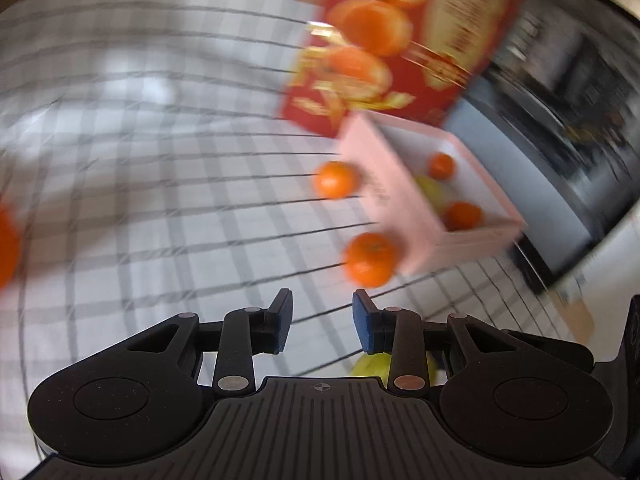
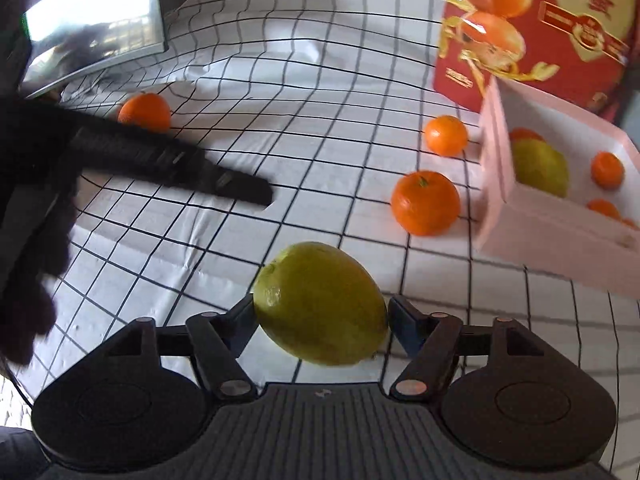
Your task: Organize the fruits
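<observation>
Right fingers spread around lemon, right pad just clear, left fingers parted, empty.

I see open checked cloth left; two mandarins and the pink box block right.
</observation>
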The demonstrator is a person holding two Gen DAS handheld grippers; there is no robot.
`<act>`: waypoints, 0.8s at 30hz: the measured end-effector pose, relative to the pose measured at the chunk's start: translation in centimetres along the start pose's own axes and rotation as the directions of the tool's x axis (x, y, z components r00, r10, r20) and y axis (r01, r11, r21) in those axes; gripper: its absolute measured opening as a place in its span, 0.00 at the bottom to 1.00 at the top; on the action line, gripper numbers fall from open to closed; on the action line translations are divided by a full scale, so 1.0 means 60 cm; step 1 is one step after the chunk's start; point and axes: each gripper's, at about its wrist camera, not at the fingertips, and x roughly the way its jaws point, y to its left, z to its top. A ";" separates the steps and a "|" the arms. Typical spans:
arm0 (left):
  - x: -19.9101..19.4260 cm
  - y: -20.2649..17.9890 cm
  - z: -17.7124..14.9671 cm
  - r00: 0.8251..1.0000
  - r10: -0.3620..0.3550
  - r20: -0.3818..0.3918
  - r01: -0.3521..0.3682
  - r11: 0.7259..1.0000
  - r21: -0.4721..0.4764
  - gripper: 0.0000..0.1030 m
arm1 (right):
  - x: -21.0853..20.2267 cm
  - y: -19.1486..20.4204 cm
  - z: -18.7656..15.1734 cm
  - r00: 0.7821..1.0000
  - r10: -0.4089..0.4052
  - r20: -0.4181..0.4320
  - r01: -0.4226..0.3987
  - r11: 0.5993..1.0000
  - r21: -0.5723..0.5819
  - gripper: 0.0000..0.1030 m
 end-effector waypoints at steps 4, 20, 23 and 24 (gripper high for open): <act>0.035 -0.047 0.039 0.998 -0.031 -0.047 0.039 0.985 0.171 0.36 | -0.012 0.000 -0.017 1.000 -0.019 0.005 0.019 1.000 0.011 0.72; 0.163 -0.082 0.063 0.981 0.140 -0.135 -0.089 0.941 0.325 0.51 | -0.028 -0.018 -0.062 0.997 -0.076 -0.028 0.078 0.992 0.099 0.72; 0.171 -0.068 0.066 0.982 0.120 -0.143 -0.075 0.955 0.286 0.50 | -0.027 -0.018 -0.061 0.997 -0.073 -0.030 0.076 0.992 0.100 0.72; 0.172 -0.065 0.067 0.984 0.113 -0.139 -0.071 0.958 0.277 0.50 | -0.026 -0.017 -0.061 0.997 -0.073 -0.032 0.076 0.993 0.094 0.73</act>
